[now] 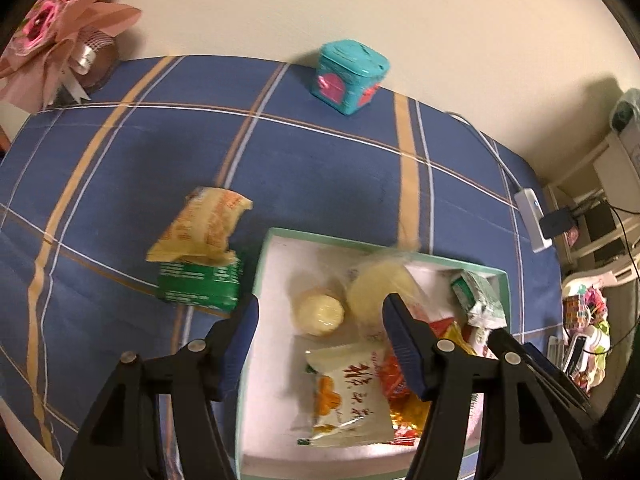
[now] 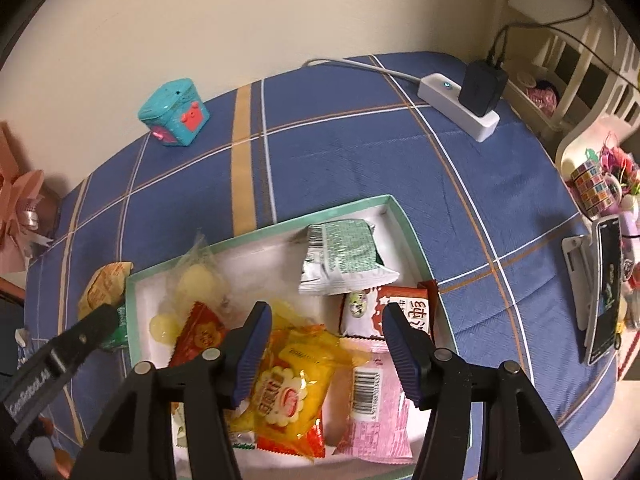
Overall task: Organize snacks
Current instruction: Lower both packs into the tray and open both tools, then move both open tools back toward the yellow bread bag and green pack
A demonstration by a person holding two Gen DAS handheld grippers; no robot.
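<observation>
A green-rimmed white box point(image 1: 262, 264) point(image 2: 404, 220) sits on the blue plaid cloth and holds several snacks: a clear bag of pale round cakes point(image 1: 374, 286) point(image 2: 196, 280), a white packet point(image 1: 348, 396), a yellow packet point(image 2: 288, 384), a pink packet point(image 2: 372, 400) and a green-white packet point(image 2: 344, 256). Outside the box on its left lie a yellow packet point(image 1: 204, 226) on a green packet point(image 1: 200, 286). My left gripper point(image 1: 320, 320) is open over the box's left part, above the cakes. My right gripper point(image 2: 326, 320) is open over the box, above the yellow packet.
A teal cube tin point(image 1: 352, 76) point(image 2: 174, 112) stands near the wall. A white power strip with a black charger point(image 2: 464, 100) lies at the cloth's far right. A pink bouquet point(image 1: 60, 20) is at the far left. A phone on a stand point(image 2: 604, 288) is at the right edge.
</observation>
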